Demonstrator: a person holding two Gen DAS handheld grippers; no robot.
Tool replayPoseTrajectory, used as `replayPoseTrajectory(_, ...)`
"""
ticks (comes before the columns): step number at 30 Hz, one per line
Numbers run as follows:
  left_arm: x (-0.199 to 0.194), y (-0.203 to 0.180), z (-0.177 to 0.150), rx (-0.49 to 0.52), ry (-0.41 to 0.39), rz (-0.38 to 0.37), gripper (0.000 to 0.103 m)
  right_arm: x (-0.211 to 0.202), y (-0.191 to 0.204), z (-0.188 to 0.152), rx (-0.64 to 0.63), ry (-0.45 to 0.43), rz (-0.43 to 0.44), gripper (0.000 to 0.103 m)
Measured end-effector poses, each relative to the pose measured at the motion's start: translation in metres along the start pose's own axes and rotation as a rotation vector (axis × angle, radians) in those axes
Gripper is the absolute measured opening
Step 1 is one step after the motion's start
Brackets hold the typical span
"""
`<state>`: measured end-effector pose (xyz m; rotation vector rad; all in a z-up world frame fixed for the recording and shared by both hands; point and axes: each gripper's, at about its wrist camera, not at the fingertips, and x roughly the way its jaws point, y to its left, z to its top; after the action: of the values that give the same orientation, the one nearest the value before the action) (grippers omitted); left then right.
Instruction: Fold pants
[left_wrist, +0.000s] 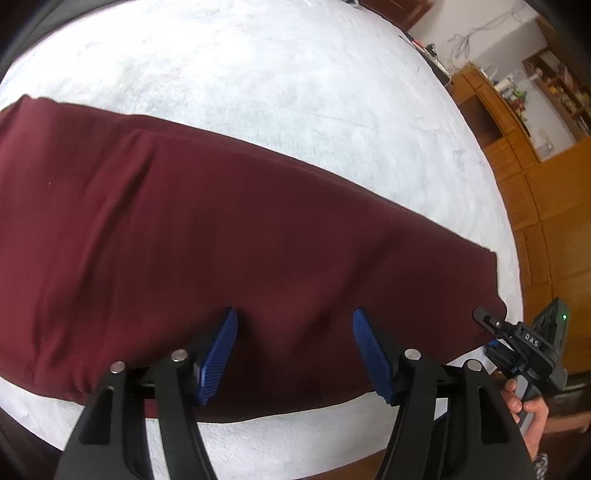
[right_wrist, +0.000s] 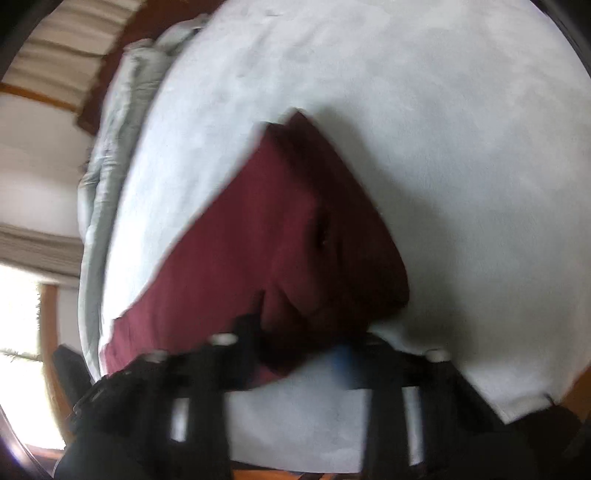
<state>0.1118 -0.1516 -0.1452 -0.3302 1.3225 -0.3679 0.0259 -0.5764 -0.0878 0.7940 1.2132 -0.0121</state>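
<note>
L hand-held gripper (left_wrist: 293, 354): blue pads spread apart, poised over near edge of pants (left_wrist: 207, 236), nothing pinched; whether pads touch the cloth, can't tell. R hand-held gripper (right_wrist: 295, 354): wrist view v. blurred, but jaws look drawn nearly together on the near corner of the maroon cloth, which bunches and lifts there — reads as a grip on the pants. Seen from L view it sits at the pants' right end, person's hand (left_wrist: 524, 402) on its handle.

Pants lie flat across the bed (left_wrist: 258, 74), long band, already doubled lengthwise by the look of it.

Step, as I judge: taking hold of near edge for next fold. Next move needs L to close on the edge too, then both lift & carry over evenly.

Around: rumpled grey bedding (right_wrist: 122, 110) at bed's side, wooden cupboards (left_wrist: 535, 206) beyond. Fold path looks clear.
</note>
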Motion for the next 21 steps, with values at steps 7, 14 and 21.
replayPoseTrajectory(7,-0.045,-0.016,0.013,0.004,-0.154,-0.058,0.065,-0.077,0.053,0.024,-0.179,-0.138,0.08,0.011)
replayPoseTrajectory(14,-0.019,-0.021,0.004,0.107,-0.161,0.053,0.067,-0.075,0.009,0.031,-0.133,-0.162,-0.151,0.011)
replayPoseTrajectory(21,0.006,-0.017,-0.007,0.176,-0.111,0.127,0.067,-0.033,-0.04,0.028,-0.012,-0.055,-0.119,0.024)
